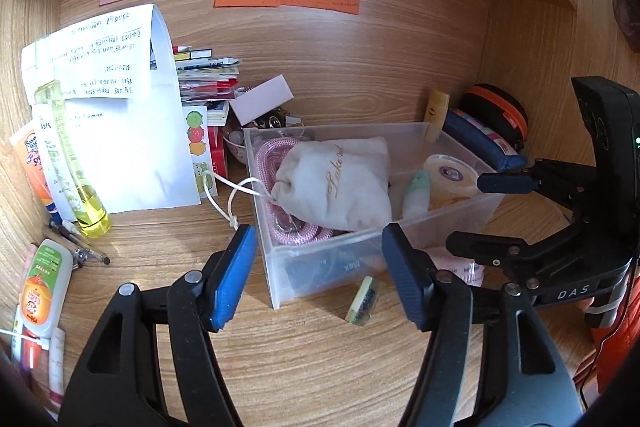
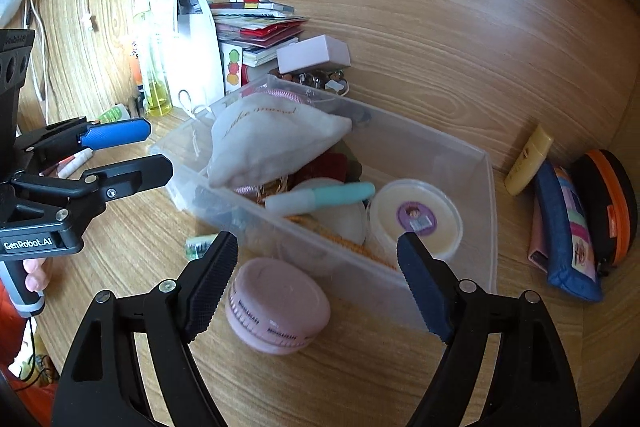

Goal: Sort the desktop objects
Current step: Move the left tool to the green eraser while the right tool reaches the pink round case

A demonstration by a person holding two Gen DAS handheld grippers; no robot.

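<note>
The clear box (image 2: 452, 259) sits on the table (image 2: 360, 379), a white bag (image 2: 264, 143) inside; both the left gripper (image 1: 316, 275) and right gripper (image 2: 316, 287) have fingers wide apart, holding nothing

A clear plastic bin (image 2: 460, 163) crammed with a white pouch (image 2: 260, 143) fills the desk's middle. A pink round case (image 2: 276, 307) sits just before it. Bare wood (image 1: 320, 367) lies open in front; papers (image 1: 120, 131) crowd the left.

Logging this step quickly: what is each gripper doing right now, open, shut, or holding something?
Left gripper: open, holding nothing.
Right gripper: open, holding nothing; the round pink plastic case lies between its fingers, ungripped.
</note>
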